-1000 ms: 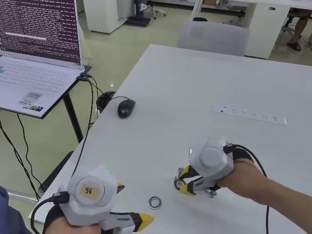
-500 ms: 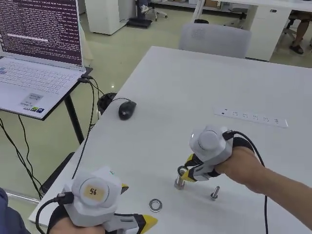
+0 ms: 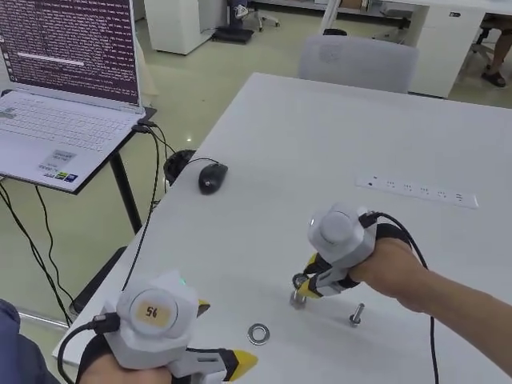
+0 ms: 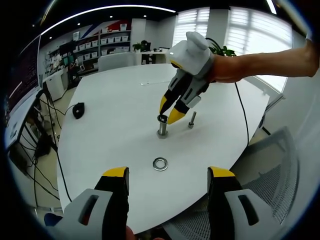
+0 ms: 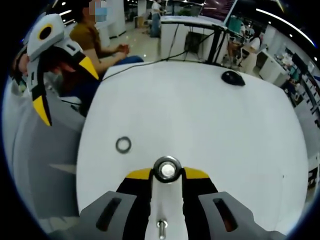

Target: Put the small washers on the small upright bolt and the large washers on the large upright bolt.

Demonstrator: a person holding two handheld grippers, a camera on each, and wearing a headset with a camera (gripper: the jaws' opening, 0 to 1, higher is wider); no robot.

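Washer [image 5: 157,168] of large size is grasped by the right gripper [image 3: 308,286] at the top of the large bolt [image 4: 162,131] (the small bolt [image 4: 191,120] stands just beside). A second washer [image 4: 160,163] lies flat on the white surface [image 3: 320,144] between both grippers; the left gripper [image 4: 168,172] is released, jaws apart.

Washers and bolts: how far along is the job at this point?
Done: nothing looks seated yet; the small bolt stands bare. In hand: the right claw holds a washer at the top of the large bolt, not yet dropped down it. Left: one loose washer lies on the table, and the left claw hangs open and empty.
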